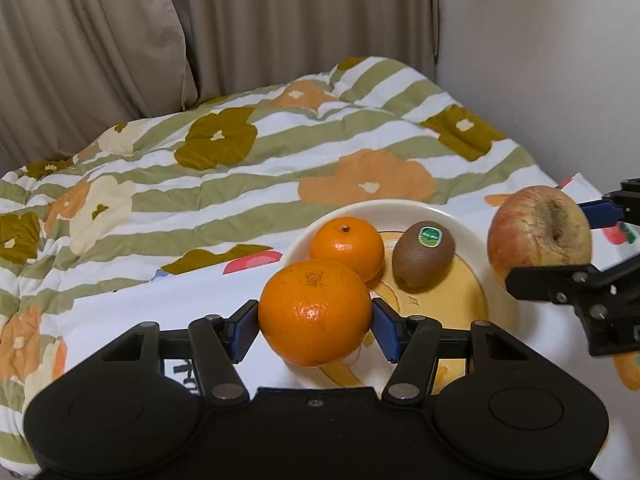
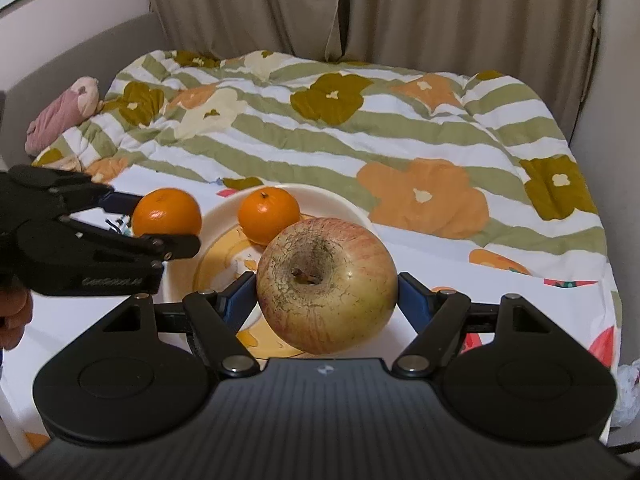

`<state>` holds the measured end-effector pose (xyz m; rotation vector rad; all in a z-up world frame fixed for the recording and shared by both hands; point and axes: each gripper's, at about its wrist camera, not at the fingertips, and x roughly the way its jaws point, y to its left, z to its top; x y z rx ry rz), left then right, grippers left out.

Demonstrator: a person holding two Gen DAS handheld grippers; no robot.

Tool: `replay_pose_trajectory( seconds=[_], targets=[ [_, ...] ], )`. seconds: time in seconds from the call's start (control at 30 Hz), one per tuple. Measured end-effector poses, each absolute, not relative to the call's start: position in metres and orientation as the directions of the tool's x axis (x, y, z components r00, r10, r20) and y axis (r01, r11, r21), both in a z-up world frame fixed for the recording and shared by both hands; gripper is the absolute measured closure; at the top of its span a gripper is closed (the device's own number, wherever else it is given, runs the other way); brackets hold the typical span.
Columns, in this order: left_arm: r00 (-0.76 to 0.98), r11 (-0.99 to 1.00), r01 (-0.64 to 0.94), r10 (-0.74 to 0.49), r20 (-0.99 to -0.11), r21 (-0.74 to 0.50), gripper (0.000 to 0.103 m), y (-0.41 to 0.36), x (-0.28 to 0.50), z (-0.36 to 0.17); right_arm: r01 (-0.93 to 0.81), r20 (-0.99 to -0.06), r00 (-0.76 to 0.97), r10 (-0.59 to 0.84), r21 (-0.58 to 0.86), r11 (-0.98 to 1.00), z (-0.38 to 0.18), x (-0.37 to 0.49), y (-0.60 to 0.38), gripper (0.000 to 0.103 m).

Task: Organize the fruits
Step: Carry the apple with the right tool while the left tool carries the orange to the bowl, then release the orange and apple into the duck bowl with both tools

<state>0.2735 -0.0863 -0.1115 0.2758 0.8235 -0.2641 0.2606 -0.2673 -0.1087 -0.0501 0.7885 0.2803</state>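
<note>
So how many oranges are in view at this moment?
2. One orange is clamped in the left gripper, just in front of the plate. The smaller orange sits on the plate beside the kiwi. The held fruit could hide more.

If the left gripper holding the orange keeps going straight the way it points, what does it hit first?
Probably the plate: the left gripper aims down at it, and the small orange lies just ahead; depth is unclear.

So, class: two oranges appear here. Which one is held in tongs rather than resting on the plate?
The larger orange, clamped in the left tongs. The smaller orange, stem up, sits on the plate beside the kiwi.
</note>
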Motion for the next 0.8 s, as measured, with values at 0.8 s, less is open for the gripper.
replay_pose_trajectory(
  seconds=[0.8],
  targets=[
    [0.657, 0.938, 0.297, -0.064, -0.751, 0.180, 0.013, -0.091, 0.280, -0.115, -0.323, -0.740, 0.618, 0.265, 0.068, 0.944, -0.130, 0.285, -0.270, 0.013]
  ],
)
